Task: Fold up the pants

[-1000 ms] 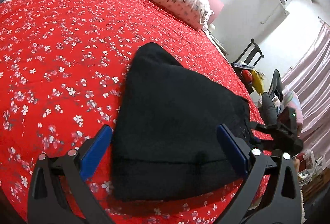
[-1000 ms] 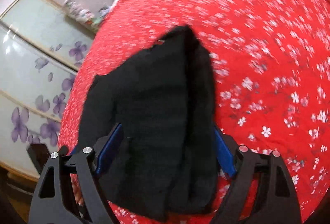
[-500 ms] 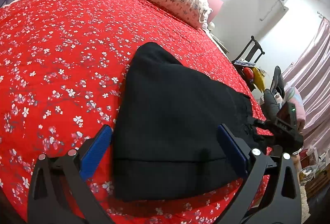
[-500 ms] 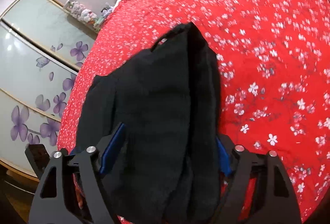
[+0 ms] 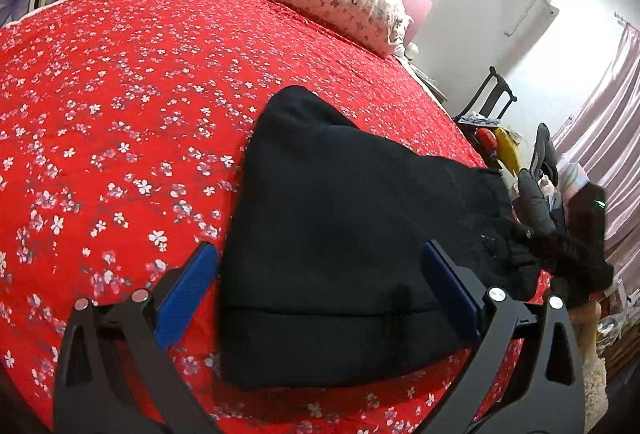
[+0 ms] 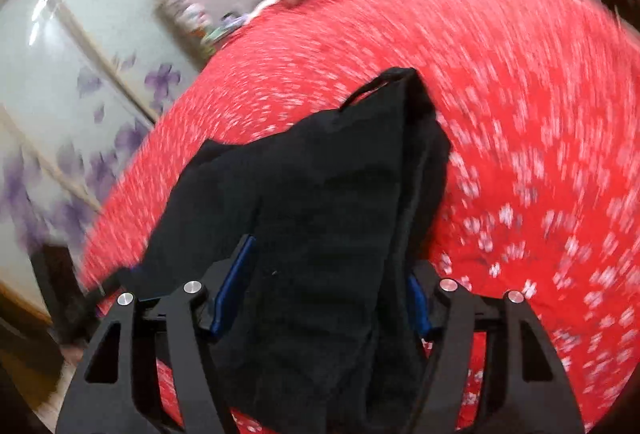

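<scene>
Black pants [image 5: 344, 234] lie folded on the red flowered bedspread [image 5: 120, 114], the stitched band end nearest in the left wrist view. My left gripper [image 5: 320, 274] hovers open over that end, one blue pad on each side, not pressing. My right gripper [image 6: 324, 294] is closing on the other end of the pants [image 6: 328, 194]; the thick black bundle fills the gap and both pads bear on it. In the left wrist view the right gripper [image 5: 560, 254] shows dark at the pants' right edge. The right wrist view is blurred by motion.
A patterned pillow [image 5: 336, 2] lies at the head of the bed. A wardrobe with purple flowers [image 6: 72, 94] stands beyond the bed's far side. A chair [image 5: 492, 98] and clutter sit by pink curtains [image 5: 600, 138] past the bed's right edge.
The right gripper's jaws have narrowed onto the pants bundle, and that hand has rolled and shifted, blurring its view. The left gripper and the pants under it have stayed put.
</scene>
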